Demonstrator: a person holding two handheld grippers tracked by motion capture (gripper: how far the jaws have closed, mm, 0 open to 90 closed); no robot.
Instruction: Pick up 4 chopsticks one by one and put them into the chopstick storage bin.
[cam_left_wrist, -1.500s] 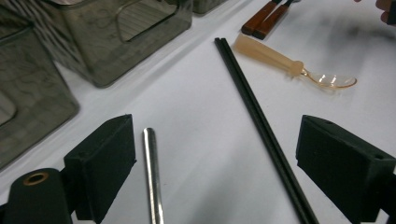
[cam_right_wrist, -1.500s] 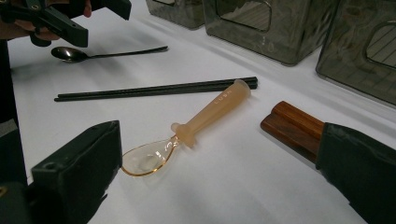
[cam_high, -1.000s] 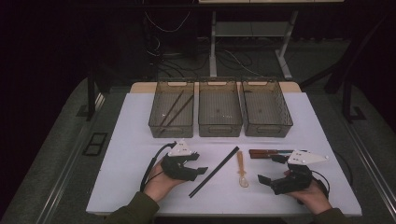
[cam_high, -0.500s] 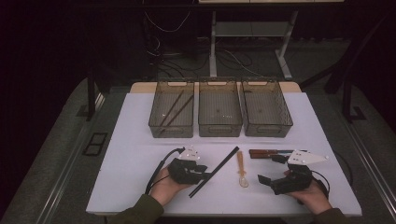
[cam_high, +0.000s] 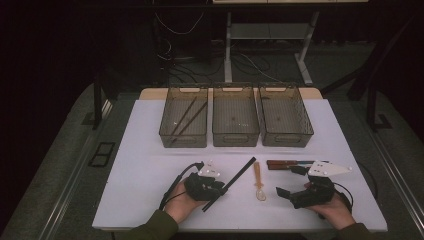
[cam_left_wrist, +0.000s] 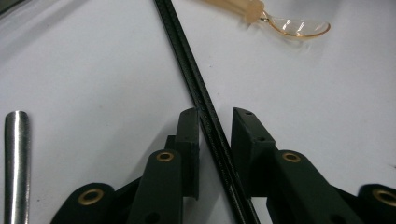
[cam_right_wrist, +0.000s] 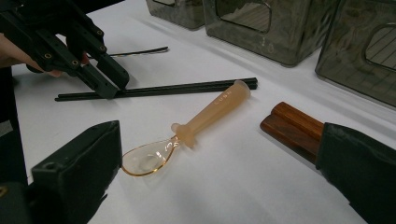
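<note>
black chopsticks (cam_left_wrist: 205, 112) lie slantwise on the white table (cam_high: 145, 165), near the amber spoon (cam_high: 259, 181), and the left gripper (cam_left_wrist: 215, 114) straddles them, jaws just closing in; the left pad touches, the right looks a shade off. best to squeeze both sticks squarely before lifting. the right gripper (cam_right_wrist: 210, 154) waits gaping, holding nothing, spoon between its jaws.
</note>
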